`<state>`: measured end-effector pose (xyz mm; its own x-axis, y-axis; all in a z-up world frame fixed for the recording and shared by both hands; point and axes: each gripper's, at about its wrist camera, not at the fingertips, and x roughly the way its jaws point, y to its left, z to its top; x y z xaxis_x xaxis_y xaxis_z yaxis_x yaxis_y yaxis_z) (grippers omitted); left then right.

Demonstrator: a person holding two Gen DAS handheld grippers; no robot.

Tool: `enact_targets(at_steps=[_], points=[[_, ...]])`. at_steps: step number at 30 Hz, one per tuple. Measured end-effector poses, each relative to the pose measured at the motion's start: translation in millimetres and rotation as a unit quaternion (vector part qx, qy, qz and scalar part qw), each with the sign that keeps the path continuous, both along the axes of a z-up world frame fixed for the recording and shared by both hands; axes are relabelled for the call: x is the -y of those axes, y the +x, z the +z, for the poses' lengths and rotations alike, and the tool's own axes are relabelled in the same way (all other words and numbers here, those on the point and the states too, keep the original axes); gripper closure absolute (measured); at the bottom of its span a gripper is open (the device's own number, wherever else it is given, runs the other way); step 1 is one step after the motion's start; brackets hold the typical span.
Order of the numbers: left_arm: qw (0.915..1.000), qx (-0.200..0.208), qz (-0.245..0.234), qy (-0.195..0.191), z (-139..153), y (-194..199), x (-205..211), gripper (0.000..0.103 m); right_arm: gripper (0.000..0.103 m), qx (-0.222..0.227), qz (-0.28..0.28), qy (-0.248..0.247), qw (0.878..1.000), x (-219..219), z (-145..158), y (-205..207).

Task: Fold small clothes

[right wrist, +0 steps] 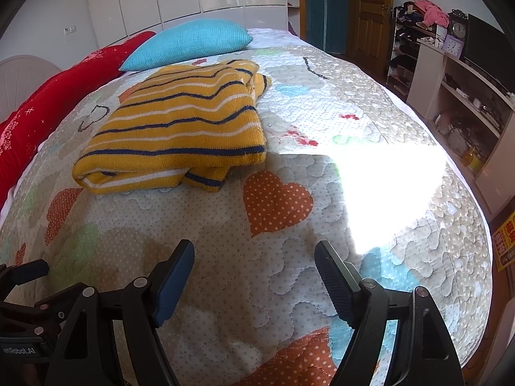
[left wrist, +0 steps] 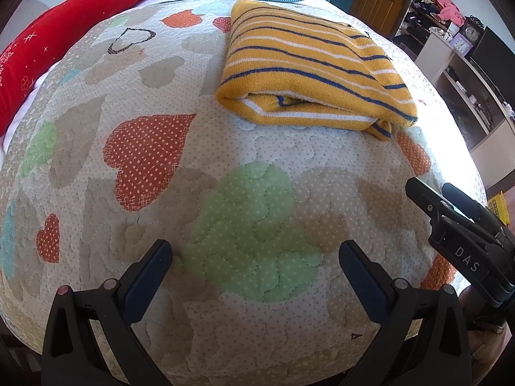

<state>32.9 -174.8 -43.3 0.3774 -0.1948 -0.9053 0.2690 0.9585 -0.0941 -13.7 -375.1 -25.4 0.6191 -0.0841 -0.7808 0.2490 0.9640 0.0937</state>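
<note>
A yellow knit sweater with navy and white stripes (left wrist: 309,64) lies folded into a thick rectangle on the heart-patterned quilt (left wrist: 161,209). It also shows in the right wrist view (right wrist: 180,128). My left gripper (left wrist: 256,257) is open and empty, above the quilt, well short of the sweater. My right gripper (right wrist: 254,257) is open and empty, also short of the sweater, which lies ahead and to its left. The right gripper's body shows at the right of the left wrist view (left wrist: 463,225).
A blue pillow (right wrist: 190,45) and a red cushion (right wrist: 48,103) lie at the head of the bed. Shelves with clutter and clocks (right wrist: 450,64) stand to the right beyond the bed's edge. A bright sun patch (right wrist: 386,186) falls on the quilt.
</note>
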Motion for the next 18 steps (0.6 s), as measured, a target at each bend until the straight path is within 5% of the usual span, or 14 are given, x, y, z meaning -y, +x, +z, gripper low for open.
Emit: enact_targets(at_steps=[9,18], points=[[1.0,0.0,-0.002,-0.004,0,-2,0,0.0,0.021,-0.008,0.001,-0.012,1.0,-2,-2,-2],[0.9998,0.007,0.007,-0.017,5,-4,-6,0.0,0.021,-0.025,-0.022,-0.089,0.995,-11,3,-4]])
